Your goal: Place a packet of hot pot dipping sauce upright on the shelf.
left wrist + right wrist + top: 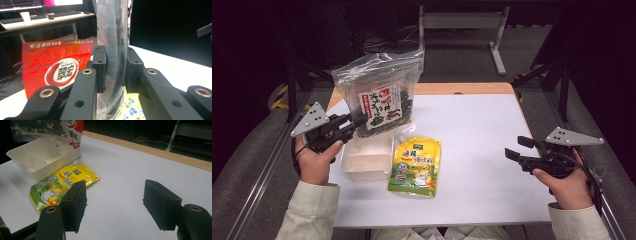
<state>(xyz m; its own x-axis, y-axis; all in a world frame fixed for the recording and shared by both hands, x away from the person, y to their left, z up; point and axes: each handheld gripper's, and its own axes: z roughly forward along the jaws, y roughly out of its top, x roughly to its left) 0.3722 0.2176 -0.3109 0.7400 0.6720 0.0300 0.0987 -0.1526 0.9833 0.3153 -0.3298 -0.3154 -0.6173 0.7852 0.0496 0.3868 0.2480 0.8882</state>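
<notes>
I am holding the left gripper (357, 122) clamped on the edge of a clear plastic bag of dark dried food (379, 92), its pads (101, 68) pressing the film from both sides. The bag is hanging upright just beyond that gripper, its red and white label facing me, its bottom dipping over the far end of a white plastic tray (366, 159) that is sitting directly below and beside the gripper. A yellow spouted pouch (416, 166) is lying flat on the counter (482, 135), just beside the tray on the side away from my left hand (314, 162).

My right gripper (512, 152) is hovering near the opposite edge of the counter, well apart from everything, jaws standing apart with nothing between them; its pads (75, 203) are framing bare white surface, with the pouch and tray lying ahead of it and off to one side.

The counter is wearing a white sheet over a wooden top, a strip of wood (462, 88) showing along the far edge. Beyond it the room is dim: grey carpet, a pale metal desk frame (462, 22), black stand legs. Past the left gripper, a desk with monitors and keyboards (37, 15) is showing.
</notes>
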